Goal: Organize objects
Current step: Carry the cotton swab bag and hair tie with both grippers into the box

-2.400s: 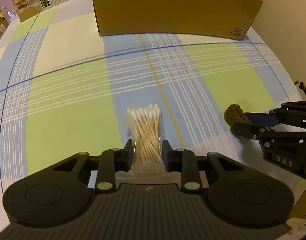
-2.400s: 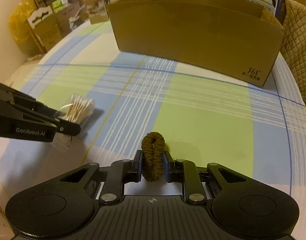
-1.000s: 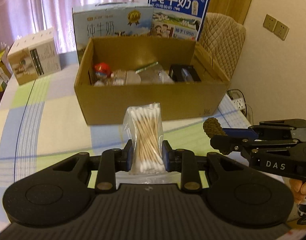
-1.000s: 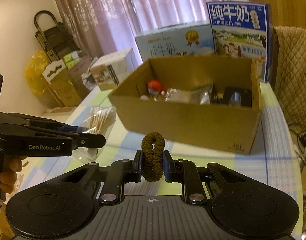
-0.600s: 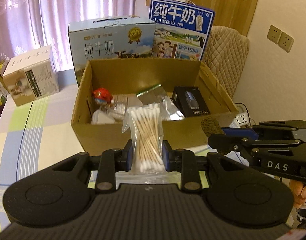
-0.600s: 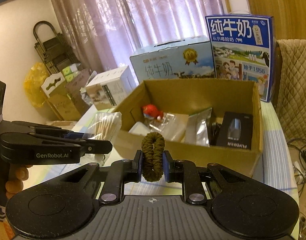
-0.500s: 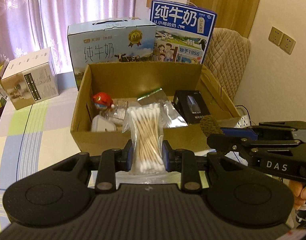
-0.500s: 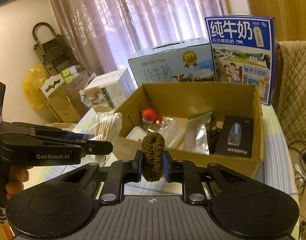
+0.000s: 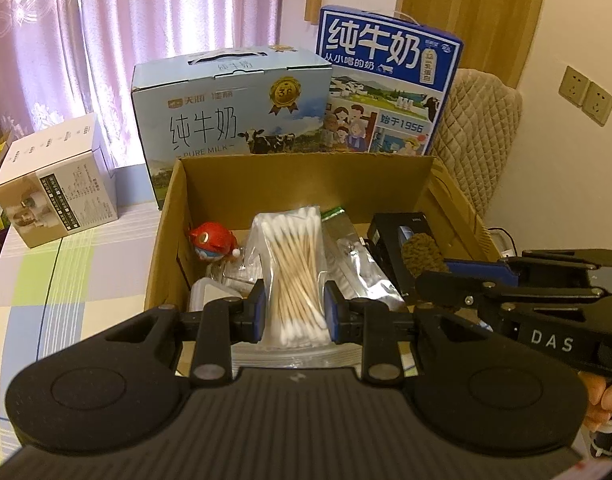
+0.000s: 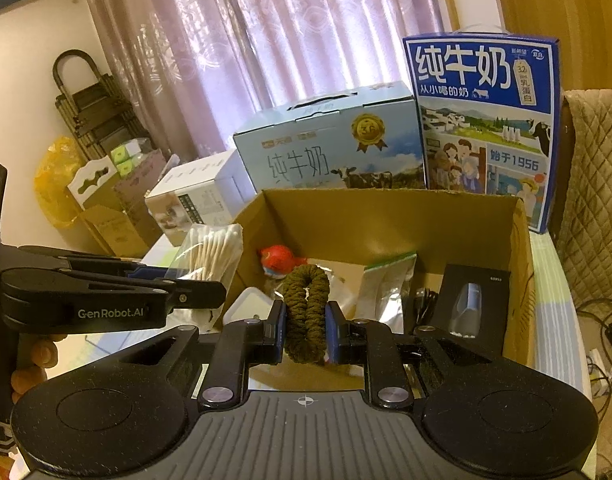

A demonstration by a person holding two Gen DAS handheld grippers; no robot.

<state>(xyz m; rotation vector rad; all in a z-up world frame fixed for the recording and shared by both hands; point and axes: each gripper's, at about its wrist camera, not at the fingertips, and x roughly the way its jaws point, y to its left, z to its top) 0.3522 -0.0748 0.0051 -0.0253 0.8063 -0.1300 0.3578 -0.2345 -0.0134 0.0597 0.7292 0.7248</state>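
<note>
**A:** Left wrist view puts your left gripper (image 9: 293, 306) clenched on the bag of cotton swabs (image 9: 291, 268), held upright over the near wall of the cardboard box (image 9: 306, 176). Carry it a little farther in before you let go.

**B:** Where should it land?

**A:** Judging by what lies inside, the middle looks best: the red toy (image 9: 211, 242) sits at the left, the silver pouch (image 9: 358, 268) right of centre, the black box (image 9: 398, 240) at the far right. Lower the bag until it is near the floor of the box, then release, so the swabs do not tip onto the toy.

**B:** And your other hand?

**A:** Your right gripper (image 10: 306, 322) is grasping the brown hair tie (image 10: 306, 312), pinched flat between the pads, also just over the near edge. The two grippers are close side by side, so drop one thing at a time. The tie is soft and may cling to a pad; spread the jaws wide and lift straight up.
</note>
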